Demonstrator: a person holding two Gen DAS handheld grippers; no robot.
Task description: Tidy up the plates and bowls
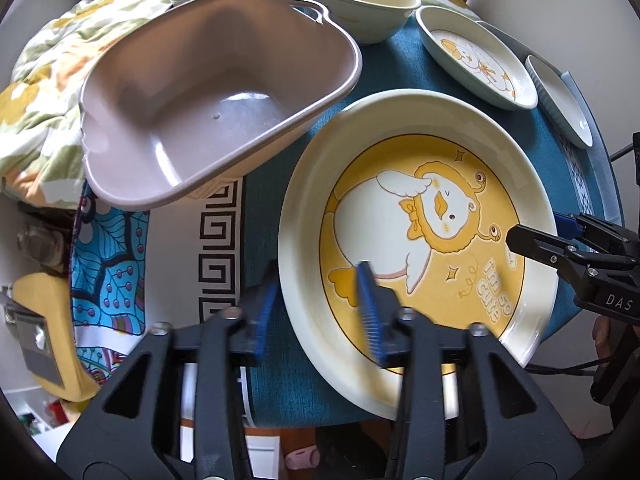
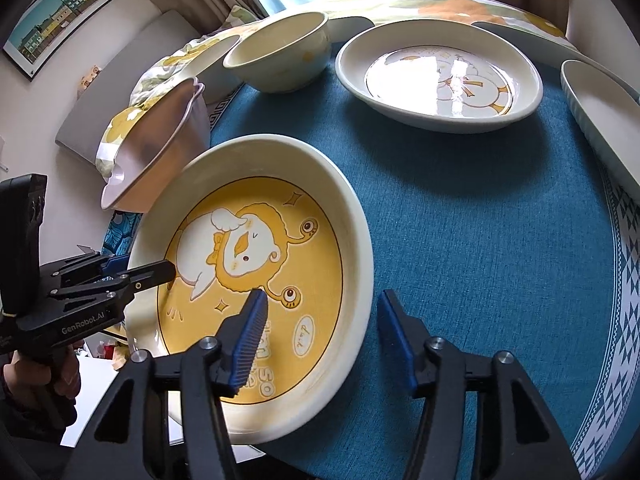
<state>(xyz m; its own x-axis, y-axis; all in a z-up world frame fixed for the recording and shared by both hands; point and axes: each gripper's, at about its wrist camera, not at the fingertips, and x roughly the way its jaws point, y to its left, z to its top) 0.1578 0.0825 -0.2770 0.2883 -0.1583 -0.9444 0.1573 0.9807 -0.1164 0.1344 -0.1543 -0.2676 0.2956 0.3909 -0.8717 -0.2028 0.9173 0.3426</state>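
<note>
cream plate [image 2: 352, 216] with yellow duck print; both jaws parted astride its rim, nothing gripped

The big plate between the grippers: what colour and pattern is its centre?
Yellow centre with a white cartoon duck, cream rim, on the big plate; clearest in the left wrist view.

The big plate [image 2: 256, 280] lay on the tablecloth [image 2: 480, 248] near the table's edge. A basin [image 1: 208, 108] sat tilted at its ten o'clock, just beside its rim. Two bowls [image 1: 356, 4] stood side by side at twelve o'clock, farther back. A smaller plate [image 2: 436, 80] lay at one o'clock, well apart, and a ribbed dish [image 2: 604, 120] to the right of that.
</note>
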